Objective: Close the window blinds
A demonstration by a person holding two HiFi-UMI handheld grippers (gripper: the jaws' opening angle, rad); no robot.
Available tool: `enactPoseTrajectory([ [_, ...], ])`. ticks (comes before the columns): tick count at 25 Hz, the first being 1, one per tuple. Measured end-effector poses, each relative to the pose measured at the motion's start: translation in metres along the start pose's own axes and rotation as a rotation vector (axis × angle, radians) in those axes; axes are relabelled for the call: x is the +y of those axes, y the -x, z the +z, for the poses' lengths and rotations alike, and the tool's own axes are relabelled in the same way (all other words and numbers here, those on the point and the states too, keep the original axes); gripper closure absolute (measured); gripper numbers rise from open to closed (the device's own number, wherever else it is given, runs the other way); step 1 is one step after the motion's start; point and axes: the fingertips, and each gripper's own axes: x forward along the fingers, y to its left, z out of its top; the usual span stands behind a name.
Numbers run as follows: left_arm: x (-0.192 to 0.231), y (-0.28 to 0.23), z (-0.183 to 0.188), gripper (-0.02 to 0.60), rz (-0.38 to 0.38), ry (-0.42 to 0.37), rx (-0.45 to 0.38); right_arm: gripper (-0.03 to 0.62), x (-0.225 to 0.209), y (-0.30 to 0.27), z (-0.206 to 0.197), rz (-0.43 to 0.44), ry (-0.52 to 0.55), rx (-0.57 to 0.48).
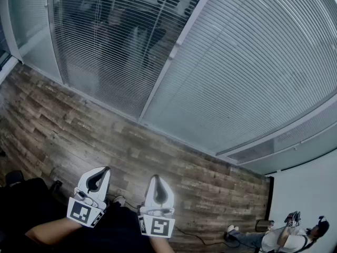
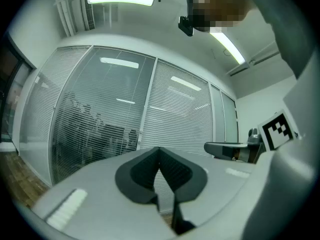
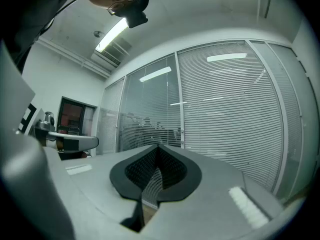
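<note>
Blinds wait across the room: the left tongs (image 1: 100,174) and the right tongs (image 1: 157,180) hang side by side low in the head view. Both are pressed together at the tips with nothing pinched between them, and both point level toward a glass wall.

The window blinds fill that wall, well apart from both tools, with a stretch of plank floor (image 1: 131,146) between. Their slats run level from side to side, and each panel stands tall from floor to ceiling.

The left-hand blind (image 1: 105,41) has its slats tilted open, so dim shapes of the room beyond show through. The right-hand blind (image 1: 253,62) reads as a solid pale sheet and looks already shut. The work left therefore seems to lie ahead and to the left.

A white frame post (image 1: 172,54) divides the two panels and rises almost straight ahead of the right tongs, while the open panel spreads out in front of the left tongs. A small fitting (image 1: 177,48) sits partway up that post. Whether it is the slat control is too small to tell, and no cord or wand can be made out.

If it is the control, the right tongs have the straighter line to it, though the left tongs stand nearer the open slats. Either way, both must first be carried forward and raised.

A seated person (image 1: 287,239) is in the far right corner, clear of that path.
</note>
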Motion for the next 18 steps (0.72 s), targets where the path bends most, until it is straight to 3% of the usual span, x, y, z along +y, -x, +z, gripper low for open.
enactPoseTrajectory([
  [18, -0.023, -0.018, -0.008, 0.580, 0.010, -0.001, 0.028, 0.591, -0.030, 0.008, -0.004, -0.009, -0.063, -0.003],
])
